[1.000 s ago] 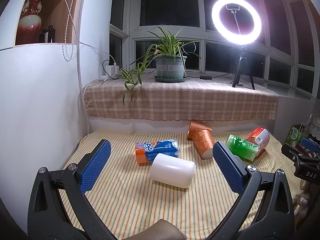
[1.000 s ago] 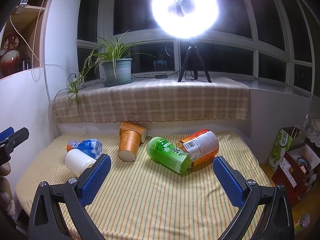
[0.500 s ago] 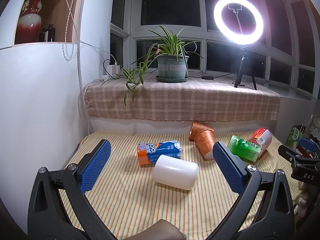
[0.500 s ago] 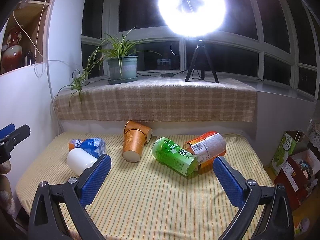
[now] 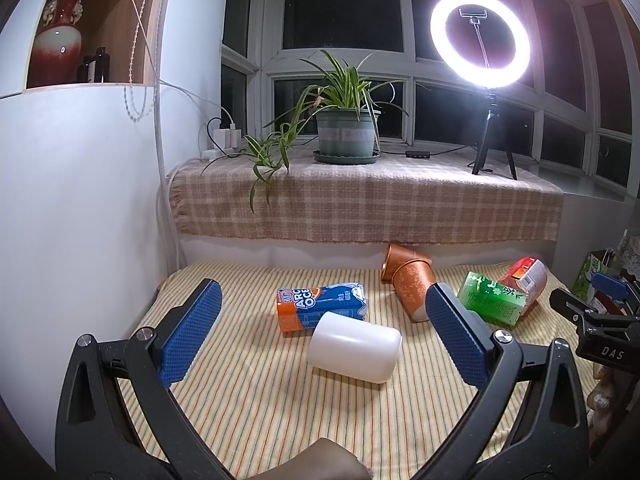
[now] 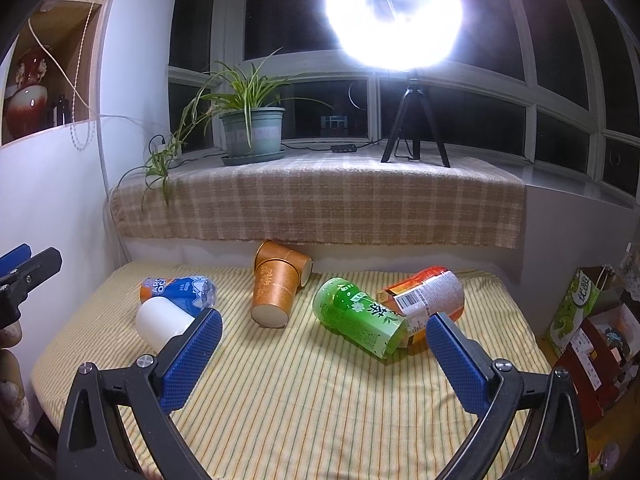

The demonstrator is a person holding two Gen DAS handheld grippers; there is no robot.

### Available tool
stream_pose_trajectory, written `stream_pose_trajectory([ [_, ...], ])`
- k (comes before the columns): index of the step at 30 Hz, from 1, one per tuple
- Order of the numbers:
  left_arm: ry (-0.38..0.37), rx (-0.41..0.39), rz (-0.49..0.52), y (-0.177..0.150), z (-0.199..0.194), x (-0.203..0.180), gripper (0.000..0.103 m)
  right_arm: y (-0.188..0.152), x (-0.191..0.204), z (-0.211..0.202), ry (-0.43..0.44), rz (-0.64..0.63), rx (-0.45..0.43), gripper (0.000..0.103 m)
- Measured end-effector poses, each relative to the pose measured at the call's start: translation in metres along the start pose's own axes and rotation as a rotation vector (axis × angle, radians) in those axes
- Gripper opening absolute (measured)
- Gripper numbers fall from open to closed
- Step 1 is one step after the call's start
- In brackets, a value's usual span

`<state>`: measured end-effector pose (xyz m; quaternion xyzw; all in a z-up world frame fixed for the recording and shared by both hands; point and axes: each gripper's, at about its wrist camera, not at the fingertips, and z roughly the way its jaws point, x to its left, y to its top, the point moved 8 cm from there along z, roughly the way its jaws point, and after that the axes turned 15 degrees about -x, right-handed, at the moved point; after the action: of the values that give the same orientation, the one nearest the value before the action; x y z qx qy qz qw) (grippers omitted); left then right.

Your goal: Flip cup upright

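Note:
Several cups lie on their sides on the striped table (image 5: 280,400). A white cup (image 5: 354,346) lies nearest my left gripper (image 5: 320,320), which is open and empty just short of it. Behind it lies a blue and orange cup (image 5: 320,306). Two copper cups (image 5: 408,280) lie by the back wall. A green cup (image 6: 360,322) and a red and white cup (image 6: 430,298) lie ahead of my right gripper (image 6: 324,344), which is open and empty above the table (image 6: 320,400). The white cup (image 6: 162,322) and copper cups (image 6: 276,288) also show there.
A checked-cloth ledge (image 5: 360,204) behind the table holds a potted plant (image 5: 344,136) and a ring light on a tripod (image 5: 482,40). A white wall (image 5: 80,200) bounds the left. Boxes and bags (image 6: 592,332) stand off the right edge.
Both grippers have drifted slightly left and forward, so the cups sit a little further right in view. Both grippers stay open; nothing on the table moved.

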<state>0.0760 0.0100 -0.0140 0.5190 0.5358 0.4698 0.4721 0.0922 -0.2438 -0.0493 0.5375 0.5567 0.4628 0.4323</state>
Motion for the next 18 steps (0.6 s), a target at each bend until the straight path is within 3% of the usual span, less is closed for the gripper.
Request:
stream_pose_trajectory([
  [9,0.017,0.008,-0.005,-0.007,0.006,0.006,0.103,-0.001,0.018,0.018,0.053,-0.019,0.019,0.103],
  [18,0.053,0.017,-0.007,-0.014,0.003,0.025,0.103,-0.002,0.048,0.046,0.161,-0.052,0.053,0.103],
])
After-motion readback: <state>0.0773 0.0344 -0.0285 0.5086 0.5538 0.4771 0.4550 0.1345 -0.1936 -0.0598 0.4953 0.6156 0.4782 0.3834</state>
